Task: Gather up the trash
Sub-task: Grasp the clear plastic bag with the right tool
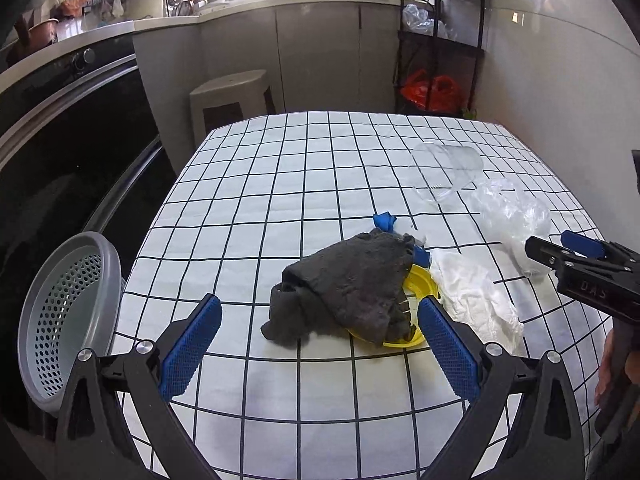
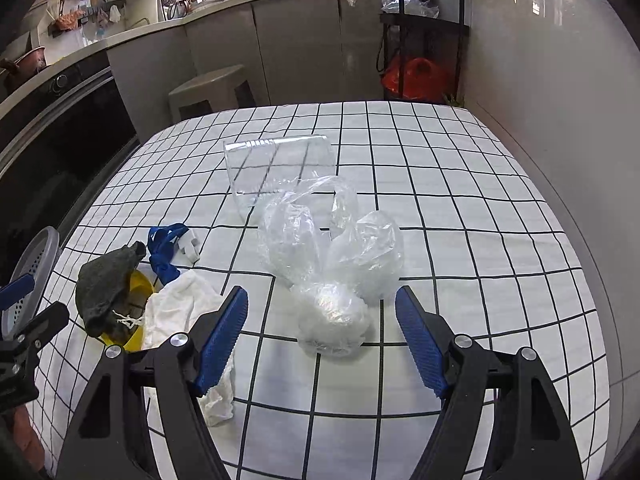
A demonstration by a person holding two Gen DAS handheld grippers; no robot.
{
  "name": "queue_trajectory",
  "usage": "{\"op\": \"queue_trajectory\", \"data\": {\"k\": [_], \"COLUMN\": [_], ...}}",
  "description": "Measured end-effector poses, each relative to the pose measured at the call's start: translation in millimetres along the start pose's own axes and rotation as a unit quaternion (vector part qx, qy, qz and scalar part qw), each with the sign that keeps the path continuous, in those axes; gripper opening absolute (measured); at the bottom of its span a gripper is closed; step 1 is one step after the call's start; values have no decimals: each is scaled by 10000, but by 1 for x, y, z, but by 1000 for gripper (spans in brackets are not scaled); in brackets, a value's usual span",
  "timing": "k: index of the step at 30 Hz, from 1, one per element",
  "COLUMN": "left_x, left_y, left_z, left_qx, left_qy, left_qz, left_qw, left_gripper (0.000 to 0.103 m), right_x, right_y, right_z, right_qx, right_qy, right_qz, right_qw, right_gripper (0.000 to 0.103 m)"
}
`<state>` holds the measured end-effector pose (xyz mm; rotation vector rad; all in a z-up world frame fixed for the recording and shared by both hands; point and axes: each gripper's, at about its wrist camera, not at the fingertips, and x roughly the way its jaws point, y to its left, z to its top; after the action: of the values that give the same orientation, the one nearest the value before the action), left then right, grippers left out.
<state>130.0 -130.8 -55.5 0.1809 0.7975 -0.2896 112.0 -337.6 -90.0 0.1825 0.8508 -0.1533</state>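
Left claw [image 1: 320,336] gapes wide over the checked worktop [image 1: 280,208], nothing gripped; I note the dark rag [image 1: 352,280] just ahead between its fingers, draped over a yellow lid [image 1: 420,284]. White tissue [image 1: 472,296] lies just right of that claw. Right claw [image 2: 320,336] also wide, empty; crumpled clear bag [image 2: 332,252] sits just ahead between its fingers. Grey basket [image 1: 68,312] stands left of left claw, at worktop edge.

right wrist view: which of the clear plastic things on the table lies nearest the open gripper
The crumpled clear plastic bag, its bunched end lying just ahead of the right gripper. The clear plastic cup lies on its side farther back, behind the bag.
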Motion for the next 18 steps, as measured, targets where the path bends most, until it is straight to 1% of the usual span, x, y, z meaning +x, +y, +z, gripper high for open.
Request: {"op": "queue_trajectory", "data": {"k": [8,9,10,11,12,14,18], "left_x": [-6,-7,-7,-7,-7,-7,-8], "left_y": [-11,-14,-16,-19,-23,-29,-40], "left_z": [-1,-2,-3,-4,-5,-6,-8], "left_qx": [57,81,106,122,137,136,-42], "left_qy": [-62,-60,-52,-46,-32,0,66], "left_qz": [-45,-48,-44,-51,-70,-87,-220], "left_qw": [10000,9999,9999,9999,9999,9999,9997], "left_gripper": [96,96,96,96,96,96,96], "right_x": [28,30,32,34,35,35,24], "right_y": [6,6,6,5,4,2,-7], "right_z": [5,5,4,3,3,3,5], "right_qx": [-213,-210,-194,-180,-171,-137,80], "right_qy": [211,237,295,340,372,363,250], "right_qz": [-209,-197,-165,-134,-111,-47,173], "right_qw": [9993,9993,9992,9992,9991,9992,9995], "right_gripper": [72,64,59,49,44,42,39]}}
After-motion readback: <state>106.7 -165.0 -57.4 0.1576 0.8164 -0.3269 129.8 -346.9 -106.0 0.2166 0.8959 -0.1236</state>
